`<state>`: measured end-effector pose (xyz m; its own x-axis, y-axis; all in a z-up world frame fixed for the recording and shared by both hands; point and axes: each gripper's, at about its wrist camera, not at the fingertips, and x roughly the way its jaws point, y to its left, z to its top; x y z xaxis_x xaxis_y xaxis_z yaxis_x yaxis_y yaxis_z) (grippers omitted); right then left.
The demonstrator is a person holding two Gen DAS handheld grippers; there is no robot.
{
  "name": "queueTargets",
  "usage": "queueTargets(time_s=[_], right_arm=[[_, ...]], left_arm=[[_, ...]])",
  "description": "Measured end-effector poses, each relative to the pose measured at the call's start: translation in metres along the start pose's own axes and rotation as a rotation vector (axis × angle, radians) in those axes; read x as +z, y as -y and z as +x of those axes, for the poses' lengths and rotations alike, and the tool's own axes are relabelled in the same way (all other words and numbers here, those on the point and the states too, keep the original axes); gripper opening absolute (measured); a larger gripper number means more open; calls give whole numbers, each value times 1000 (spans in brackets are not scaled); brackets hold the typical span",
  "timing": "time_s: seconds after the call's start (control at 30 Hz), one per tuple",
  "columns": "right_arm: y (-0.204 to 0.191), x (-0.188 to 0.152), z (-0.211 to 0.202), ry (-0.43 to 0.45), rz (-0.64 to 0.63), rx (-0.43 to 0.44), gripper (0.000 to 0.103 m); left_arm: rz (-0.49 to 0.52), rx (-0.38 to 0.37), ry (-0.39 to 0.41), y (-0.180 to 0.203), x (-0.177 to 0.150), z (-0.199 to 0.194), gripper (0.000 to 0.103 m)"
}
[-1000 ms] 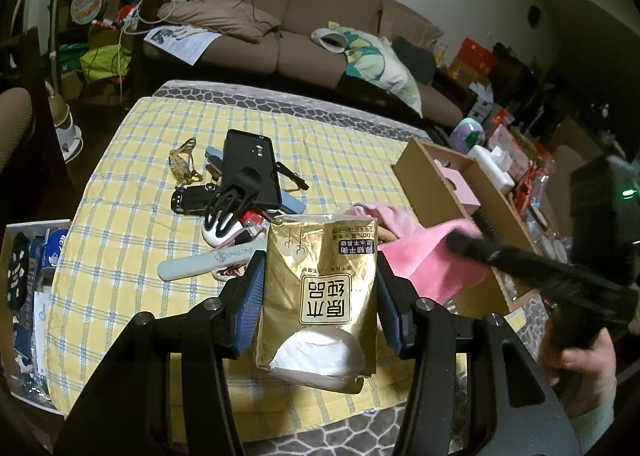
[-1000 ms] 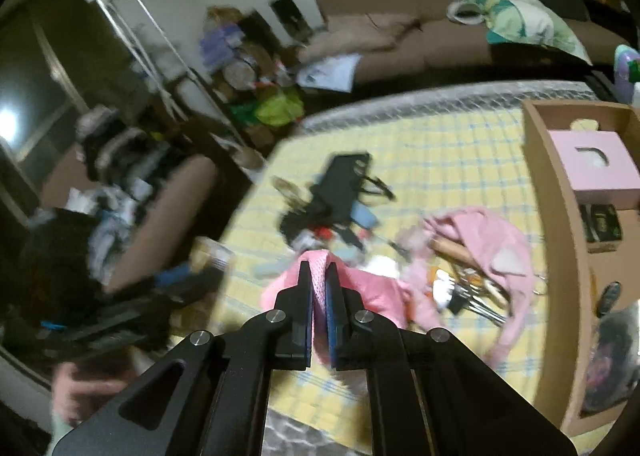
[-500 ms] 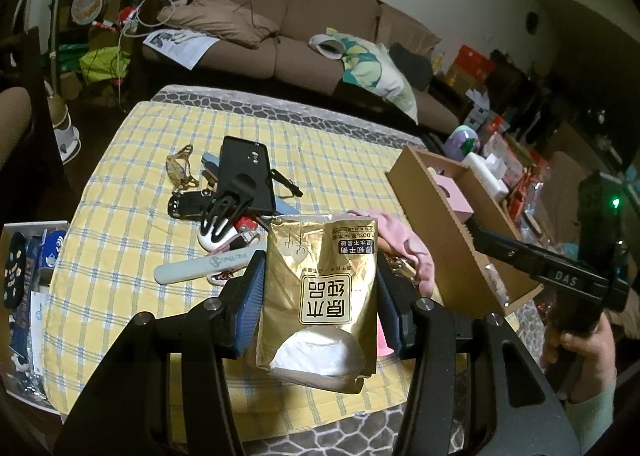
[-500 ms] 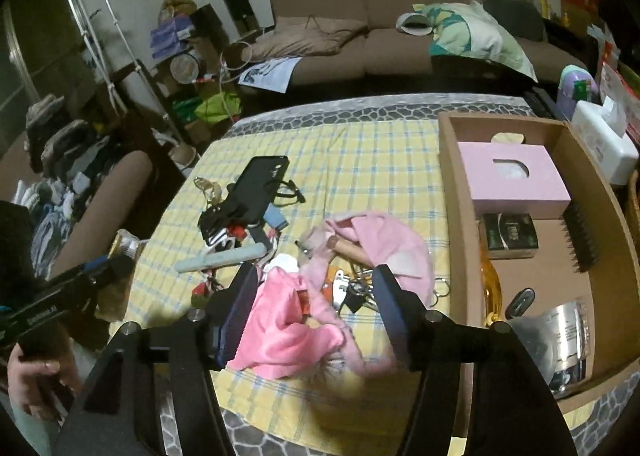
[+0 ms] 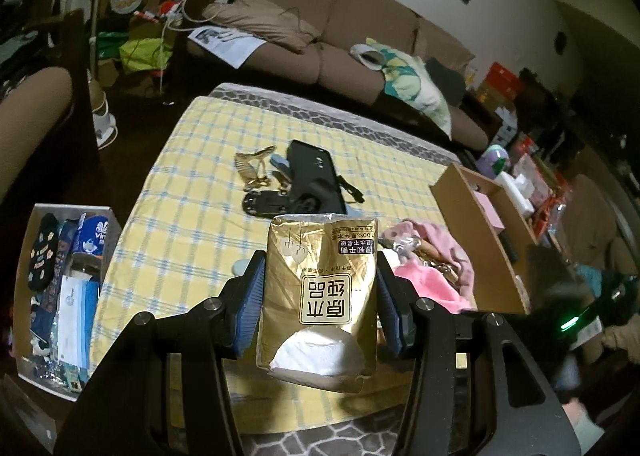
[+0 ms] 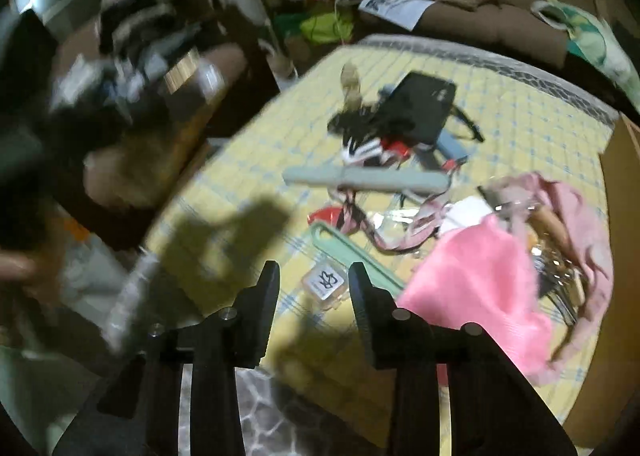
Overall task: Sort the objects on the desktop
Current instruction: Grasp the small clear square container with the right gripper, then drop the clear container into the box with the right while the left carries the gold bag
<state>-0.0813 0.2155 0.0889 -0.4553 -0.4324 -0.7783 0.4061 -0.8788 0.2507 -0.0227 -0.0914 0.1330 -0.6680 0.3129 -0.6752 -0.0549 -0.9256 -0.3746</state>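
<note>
My left gripper point(image 5: 318, 268) is shut on a gold foil pouch point(image 5: 320, 296) with a printed label, held above the near edge of the yellow checked table point(image 5: 200, 192). My right gripper point(image 6: 314, 272) hangs low over the table's near left part. Its jaws are closing, with nothing pressed between them. A small clear plastic box point(image 6: 324, 283) lies on the cloth just beyond its tips, beside a green comb-like piece point(image 6: 360, 256). A pink cloth point(image 6: 476, 276) lies loose to the right of it. The right wrist view is blurred.
A black phone point(image 6: 416, 112), a long pale bar point(image 6: 360, 178), cords and keys point(image 6: 560, 284) clutter the table's middle. A wooden box point(image 5: 476, 224) stands at the right edge. A white bin point(image 5: 64, 296) of packets sits on the floor to the left. A sofa stands behind.
The right gripper let go of the pink cloth, opened wide, then swung left and down while narrowing. The left gripper carried the gold pouch leftward, bringing the floor bin further into view.
</note>
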Motion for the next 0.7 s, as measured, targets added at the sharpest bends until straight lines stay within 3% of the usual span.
queueTargets(time_s=[0.17,0.23,0.4,0.57,0.7], right_arm=[[2,-10,41,-47,13,-51,36],[2,-14,54,-61,-10,-83,41],[2,-18,65,-53,-47,-90,39],[6,-14,52,-13,-3,-31,38],[26,-5,2,32,81,-22,38]], left_arm=[[-14,-13,-4,-11,1,-3,48],[-20,-20,-2,-12,2,-3,48],[-21,-35,-2,-8,3,-2,48],[-9,-61,-9,4,3,3,48],[29,-102,-37,34,4,14,48]])
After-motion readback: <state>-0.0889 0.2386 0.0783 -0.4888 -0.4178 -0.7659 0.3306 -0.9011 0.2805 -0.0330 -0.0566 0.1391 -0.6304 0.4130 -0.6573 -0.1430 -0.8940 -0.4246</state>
